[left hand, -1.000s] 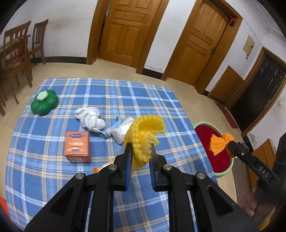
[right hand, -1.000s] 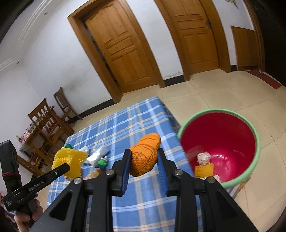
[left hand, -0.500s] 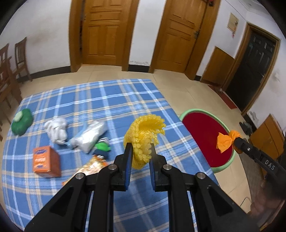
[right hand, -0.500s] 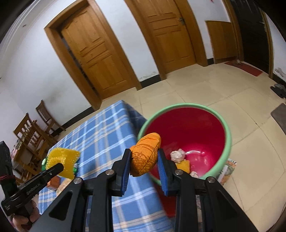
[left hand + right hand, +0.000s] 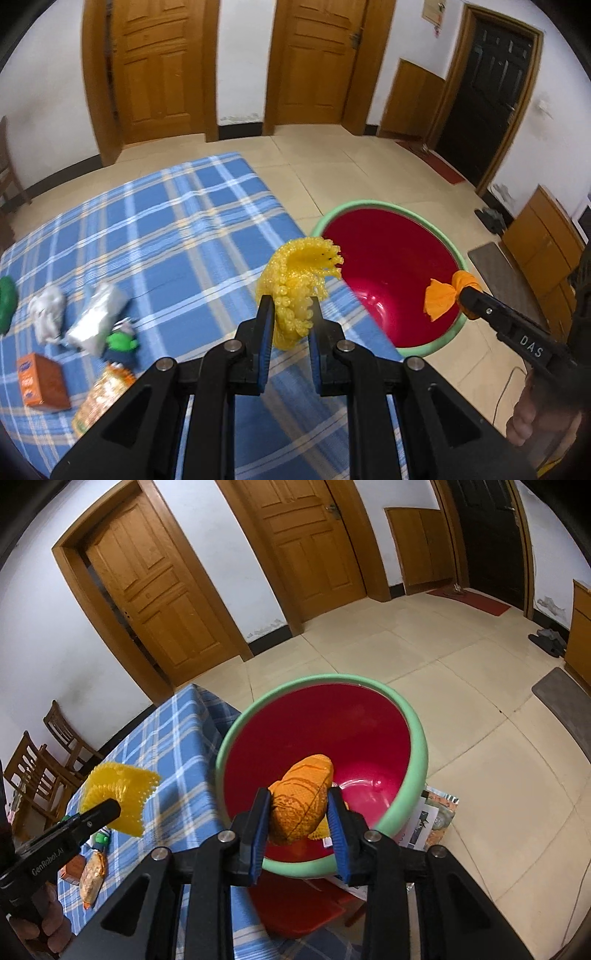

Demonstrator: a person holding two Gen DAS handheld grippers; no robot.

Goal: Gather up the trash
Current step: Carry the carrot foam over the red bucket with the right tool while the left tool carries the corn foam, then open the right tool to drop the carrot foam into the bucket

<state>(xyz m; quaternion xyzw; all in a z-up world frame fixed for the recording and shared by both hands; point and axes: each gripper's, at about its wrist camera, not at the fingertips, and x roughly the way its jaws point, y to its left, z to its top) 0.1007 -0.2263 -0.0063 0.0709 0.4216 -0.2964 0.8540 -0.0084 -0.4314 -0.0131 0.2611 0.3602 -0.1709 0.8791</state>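
A crumpled orange foam net (image 5: 301, 800), ribbed and soft-looking, is sitting pinched between the blue-padded fingers of the right gripper (image 5: 298, 814), hanging over the open mouth of the round bin (image 5: 413, 738), which is glossy red inside with a thick mint-green rim. The left gripper (image 5: 289, 325) is clamping a yellow foam net (image 5: 299, 284) with knobbly, bead-like strands and a frilled edge, above the table's edge just beside the bin. On the blue plaid tablecloth (image 5: 166, 236) are lying a silvery foil packet (image 5: 96, 317), a crumpled white wad (image 5: 46, 314), an orange carton (image 5: 40, 380) and a glossy snack wrapper (image 5: 101, 398).
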